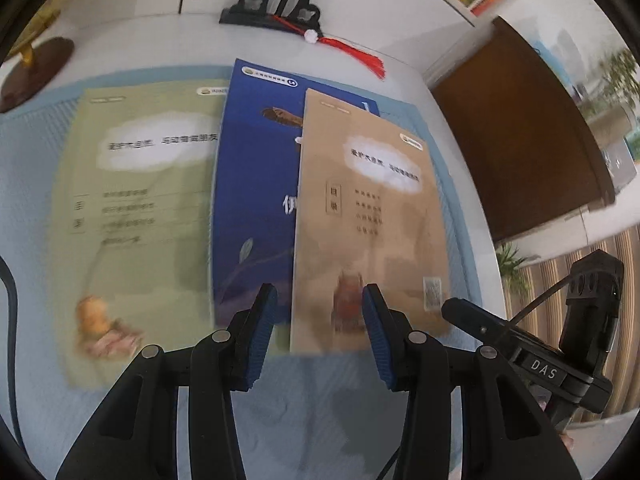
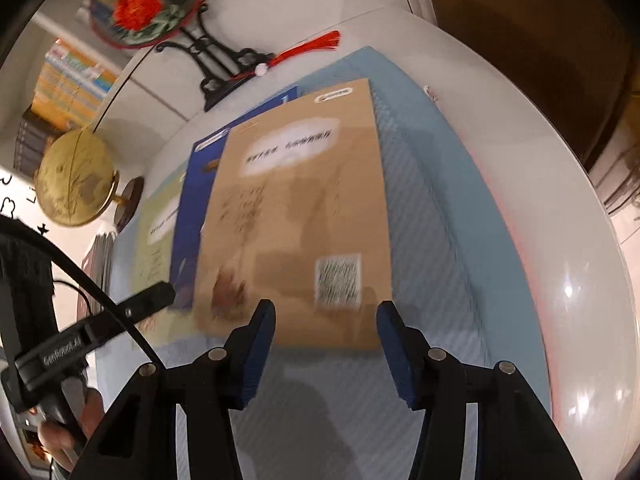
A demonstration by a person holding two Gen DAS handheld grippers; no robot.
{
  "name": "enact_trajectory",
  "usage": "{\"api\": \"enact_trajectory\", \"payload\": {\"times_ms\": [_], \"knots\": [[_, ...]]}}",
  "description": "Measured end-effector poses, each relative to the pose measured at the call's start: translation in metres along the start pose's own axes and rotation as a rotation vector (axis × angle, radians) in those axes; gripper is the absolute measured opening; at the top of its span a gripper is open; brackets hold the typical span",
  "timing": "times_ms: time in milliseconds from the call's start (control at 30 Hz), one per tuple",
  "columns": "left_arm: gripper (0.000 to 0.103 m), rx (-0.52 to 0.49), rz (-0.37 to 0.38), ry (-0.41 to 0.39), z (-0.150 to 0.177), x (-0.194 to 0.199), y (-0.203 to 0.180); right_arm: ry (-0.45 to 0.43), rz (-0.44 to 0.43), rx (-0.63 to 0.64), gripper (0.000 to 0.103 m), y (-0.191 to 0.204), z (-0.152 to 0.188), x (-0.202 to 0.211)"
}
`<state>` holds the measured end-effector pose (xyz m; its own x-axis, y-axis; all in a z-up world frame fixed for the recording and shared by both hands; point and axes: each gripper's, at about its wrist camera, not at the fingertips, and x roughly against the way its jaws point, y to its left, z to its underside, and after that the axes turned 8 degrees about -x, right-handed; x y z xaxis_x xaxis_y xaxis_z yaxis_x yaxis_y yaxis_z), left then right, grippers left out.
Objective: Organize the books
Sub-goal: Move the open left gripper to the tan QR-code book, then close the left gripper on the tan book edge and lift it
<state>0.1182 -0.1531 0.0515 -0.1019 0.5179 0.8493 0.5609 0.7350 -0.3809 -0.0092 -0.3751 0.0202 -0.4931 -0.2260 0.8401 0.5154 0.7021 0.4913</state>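
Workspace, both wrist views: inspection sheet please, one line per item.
Surface: white round table with a light blue mat under the books.
Job's things: three books flat on the mat; green book on the left, blue book in the middle, tan book overlapping the blue one's right side.
Clutter: gold globe, black stand with a red tassel, embroidered fan on the stand.
Grippers: left gripper and right gripper both open, nothing between the pads, over the tan book's near edge.
Cables: black cable across the left gripper.
Surroundings: bookshelf, dark wooden chair.
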Motion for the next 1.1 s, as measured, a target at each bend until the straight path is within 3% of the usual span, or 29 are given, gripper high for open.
{"api": "enact_trajectory", "payload": {"times_ms": [167,233,333,433,567,667,733,833,900,1033,1100], "knots": [[0.042,0.04,0.016,-0.03,-0.009,-0.019,-0.004,0.016,0.006,0.038,0.053,-0.007,-0.023,-0.014],[0.042,0.038,-0.009,-0.032,-0.009,-0.02,-0.01,0.019,-0.004,0.082,0.061,-0.003,-0.025,-0.016],[0.042,0.026,-0.026,-0.024,-0.005,-0.019,-0.012,0.031,0.019,0.172,0.064,0.002,-0.017,-0.015],[0.042,0.026,-0.026,-0.006,0.02,-0.008,-0.014,0.076,-0.039,0.155,0.064,-0.007,-0.011,-0.007],[0.042,0.04,-0.003,0.05,0.077,0.004,-0.021,0.155,-0.105,0.153,0.064,-0.023,0.014,0.003],[0.042,0.059,0.006,0.069,0.124,0.014,-0.028,0.182,-0.098,0.268,0.064,-0.027,0.05,0.016],[0.042,0.093,-0.016,0.058,0.137,0.019,-0.028,0.188,-0.093,0.316,0.064,-0.028,0.062,0.023],[0.042,0.137,-0.094,-0.015,0.139,0.028,-0.025,0.151,-0.078,0.29,0.064,-0.034,0.061,0.025],[0.042,0.172,-0.087,-0.054,0.133,0.027,-0.022,0.126,-0.087,0.259,0.064,-0.037,0.053,0.02],[0.043,0.209,-0.041,-0.048,0.124,0.011,-0.025,0.115,-0.076,0.309,0.076,-0.021,0.055,0.012],[0.042,0.226,-0.062,-0.069,0.127,0.011,-0.027,0.127,-0.078,0.329,0.078,-0.015,0.06,0.011]]}}
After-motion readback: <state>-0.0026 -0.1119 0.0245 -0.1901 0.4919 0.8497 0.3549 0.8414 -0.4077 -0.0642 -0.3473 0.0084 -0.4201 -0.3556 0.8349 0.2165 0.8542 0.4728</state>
